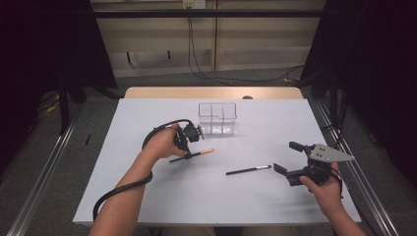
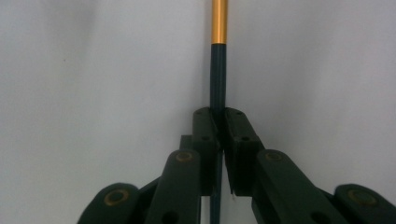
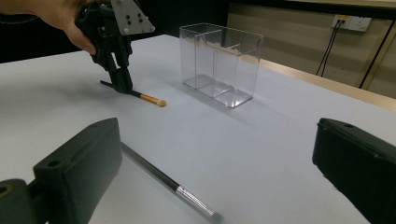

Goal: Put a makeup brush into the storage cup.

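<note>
Gripping the orange-banded brush [image 1: 193,156] right now, the left tongs [image 1: 183,153] are clamped narrow on its dark handle, and the brush lies flat on the white worktop [image 1: 162,206]. In the left gripper view the handle [image 2: 217,79] runs straight out between the two closed pads, with the gold band [image 2: 219,21] well ahead of them. Good, square hold. For the lift, I'd say come straight up first so the tip doesn't drag, then keep the grip firm, because a thin round handle can roll or swing between flat pads. The clear divided box [image 1: 218,118] stands just beyond the left tongs, a likely home for it; tipping the brush upright before lowering should spare the thin walls a knock.

The right tongs [image 1: 287,158] hang wide open and hold nothing, with the second brush [image 1: 248,170], the silver-collared one, lying just to their inner side; in the right gripper view it passes close by the near pad [image 3: 77,175], apart from it as far as I can tell.

Hard to read: the bristle end is cut off at the top of the left gripper view, the handle's tail is hidden under the tongs, and the box's inner dividers are faint through the clear plastic.
</note>
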The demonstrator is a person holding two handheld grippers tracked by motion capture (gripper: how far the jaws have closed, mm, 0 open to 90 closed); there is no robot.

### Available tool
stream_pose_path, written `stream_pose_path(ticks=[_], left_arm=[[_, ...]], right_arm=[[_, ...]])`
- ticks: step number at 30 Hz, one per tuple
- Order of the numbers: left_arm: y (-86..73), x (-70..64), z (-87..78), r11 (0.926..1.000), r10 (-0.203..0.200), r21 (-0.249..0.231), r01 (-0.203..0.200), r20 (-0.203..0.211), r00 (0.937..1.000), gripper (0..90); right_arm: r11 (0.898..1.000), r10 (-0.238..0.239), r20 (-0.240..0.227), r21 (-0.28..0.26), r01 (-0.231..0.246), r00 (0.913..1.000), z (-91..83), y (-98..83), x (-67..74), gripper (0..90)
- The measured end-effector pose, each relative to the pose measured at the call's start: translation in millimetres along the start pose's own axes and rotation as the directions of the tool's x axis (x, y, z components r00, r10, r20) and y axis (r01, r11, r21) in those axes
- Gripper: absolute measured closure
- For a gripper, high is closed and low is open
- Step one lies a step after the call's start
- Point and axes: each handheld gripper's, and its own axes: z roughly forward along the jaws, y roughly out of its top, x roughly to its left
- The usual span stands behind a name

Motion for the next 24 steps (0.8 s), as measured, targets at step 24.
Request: stream_pose_path(ticks=[24], left_arm=[[-22.8,-0.6,-4.3,0.9987,-0.016,-0.048,0.016,0.007,0.9999,82.9]], right_arm=[[1.000,0.007,-0.002,-0.001,-0.007,1.0000,1.6,-0.5,-2.1,1.0]])
